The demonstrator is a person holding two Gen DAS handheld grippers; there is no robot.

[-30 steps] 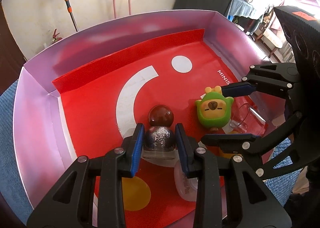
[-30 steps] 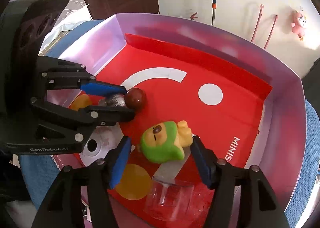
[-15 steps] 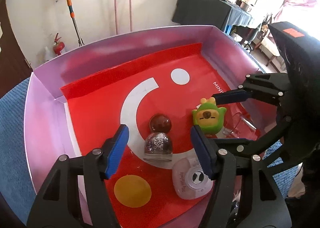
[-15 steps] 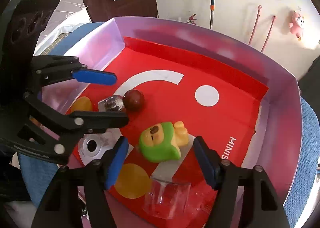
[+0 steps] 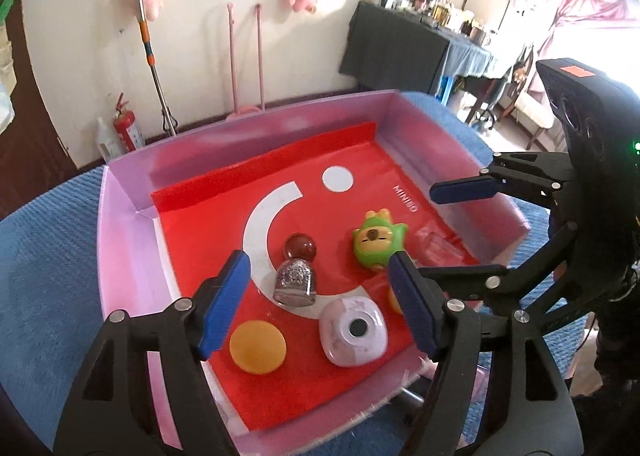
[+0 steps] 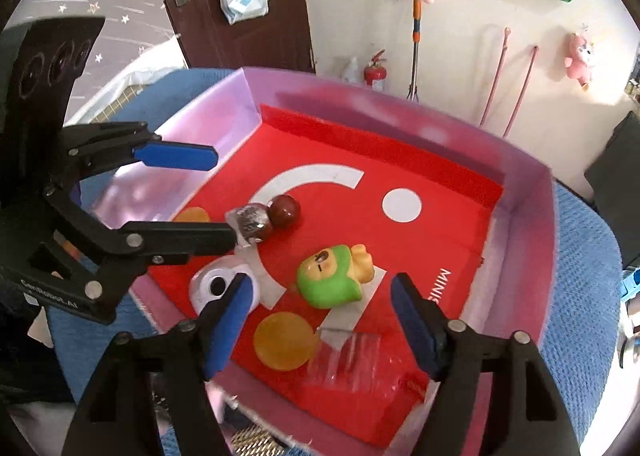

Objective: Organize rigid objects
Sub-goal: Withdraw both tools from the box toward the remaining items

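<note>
A glitter-filled bottle (image 5: 294, 280) with a dark red ball cap (image 5: 300, 248) lies on the red liner of a pink tray (image 5: 240, 151). My left gripper (image 5: 317, 258) hovers above it with the jaws opening; the pads touch nothing. A green toy figure (image 6: 328, 280) lies on its side farther right. Over it my right gripper (image 6: 322, 280) hangs, jaws also opening, with the toy free between the fingers. In the right wrist view the left gripper (image 6: 224, 197) stands over the bottle (image 6: 252, 219).
A white and pink squarish case (image 5: 352, 332) with a black dot rests near the tray's front edge. A clear plastic container (image 6: 348, 360) lies at the front right corner. Blue textured cloth (image 5: 48, 264) surrounds the tray (image 6: 360, 111). The liner's far half (image 5: 336, 159) holds no objects.
My left gripper has let go of the glitter bottle, opened wide and risen. The right gripper has widened and lifted away from the green toy. Both objects stay where they were.
</note>
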